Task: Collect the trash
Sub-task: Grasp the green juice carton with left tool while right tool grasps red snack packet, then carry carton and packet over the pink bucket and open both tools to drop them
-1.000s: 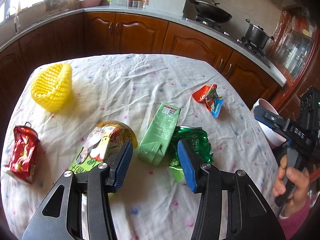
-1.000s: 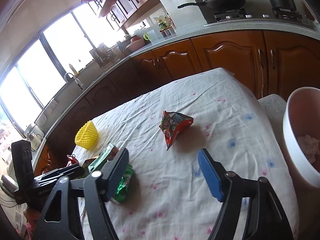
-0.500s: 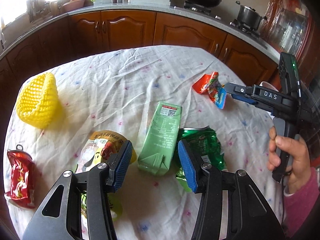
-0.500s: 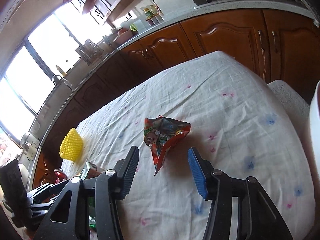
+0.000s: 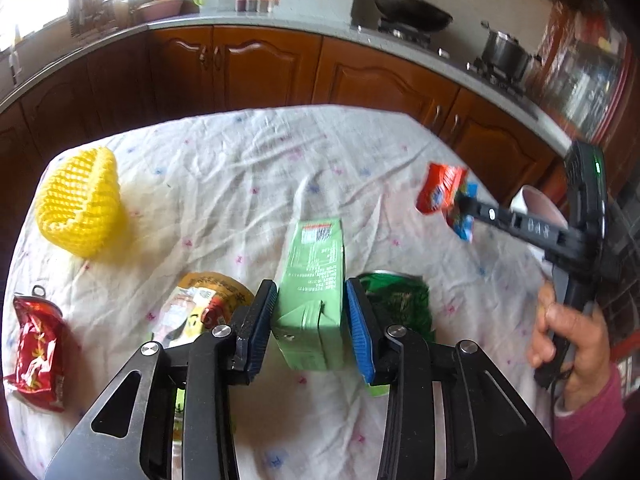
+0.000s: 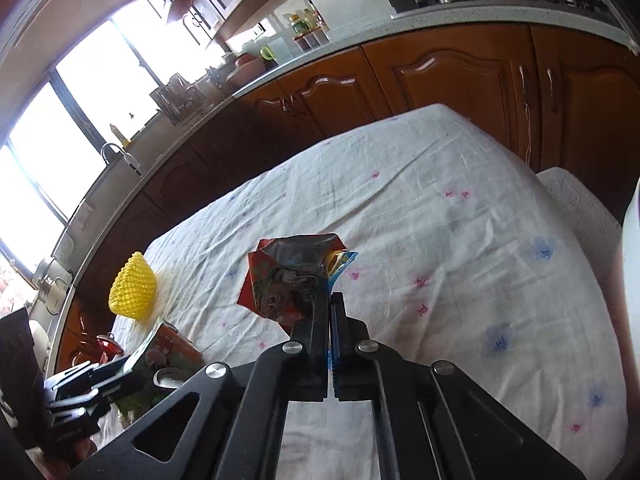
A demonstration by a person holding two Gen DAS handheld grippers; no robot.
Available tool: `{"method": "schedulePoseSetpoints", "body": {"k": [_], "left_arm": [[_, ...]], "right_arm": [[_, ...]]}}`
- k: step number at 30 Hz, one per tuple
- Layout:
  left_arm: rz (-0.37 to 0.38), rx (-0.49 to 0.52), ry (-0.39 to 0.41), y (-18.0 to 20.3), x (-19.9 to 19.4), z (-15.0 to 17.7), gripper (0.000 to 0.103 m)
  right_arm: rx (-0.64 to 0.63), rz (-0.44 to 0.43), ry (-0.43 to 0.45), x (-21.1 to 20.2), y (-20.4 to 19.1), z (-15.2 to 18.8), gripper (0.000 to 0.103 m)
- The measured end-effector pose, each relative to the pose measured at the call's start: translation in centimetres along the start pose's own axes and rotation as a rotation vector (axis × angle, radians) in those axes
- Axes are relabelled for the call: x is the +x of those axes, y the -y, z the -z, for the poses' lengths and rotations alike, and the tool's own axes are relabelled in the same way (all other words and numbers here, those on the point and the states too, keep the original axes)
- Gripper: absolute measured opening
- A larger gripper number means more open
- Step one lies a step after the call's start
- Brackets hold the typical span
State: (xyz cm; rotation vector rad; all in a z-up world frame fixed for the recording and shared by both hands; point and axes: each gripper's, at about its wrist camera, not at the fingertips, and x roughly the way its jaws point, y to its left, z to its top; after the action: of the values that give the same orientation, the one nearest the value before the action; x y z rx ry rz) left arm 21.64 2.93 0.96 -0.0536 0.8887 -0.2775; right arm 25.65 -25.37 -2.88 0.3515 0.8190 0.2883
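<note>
Green carton (image 5: 316,280), yellow net (image 5: 80,208), red wrapper (image 6: 288,284), perhaps blue-edged; pink-and-blue-flecked white cloth (image 5: 240,160).

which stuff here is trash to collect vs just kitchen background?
Trash:
- green carton, between the closing left claw pads
- red wrapper, pinched in the right claw
- green bag
- yellow net
- red can
- yellow packet

Background:
- wok
- pot
- cabinets
- tablecloth

Glossy foil wrapper (image 6: 292,284); wrinkled cloth tablecloth (image 5: 256,168); matt carton (image 5: 316,280).
</note>
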Motion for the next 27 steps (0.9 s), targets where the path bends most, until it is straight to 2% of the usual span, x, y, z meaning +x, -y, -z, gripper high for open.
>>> {"method": "schedulePoseSetpoints", "body": {"k": [7, 15, 27], "left_arm": [[0.044, -0.044, 0.065, 1.2, -2.3, -0.4, 0.033], [0.107, -0.048, 0.126, 4.9, -3.9, -0.4, 0.033], [0.159, 0.006, 0.117, 11.2, -2.8, 0.7, 0.033]], "right_arm": [[-0.037, -0.008, 0.047, -3.6, -0.8, 1.2, 0.001], [-0.024, 0.002, 0.092, -8.0, 0.3, 2.8, 0.001], [0.009, 0.058, 0.154, -13.9, 3.6, 5.2, 0.001]]}}
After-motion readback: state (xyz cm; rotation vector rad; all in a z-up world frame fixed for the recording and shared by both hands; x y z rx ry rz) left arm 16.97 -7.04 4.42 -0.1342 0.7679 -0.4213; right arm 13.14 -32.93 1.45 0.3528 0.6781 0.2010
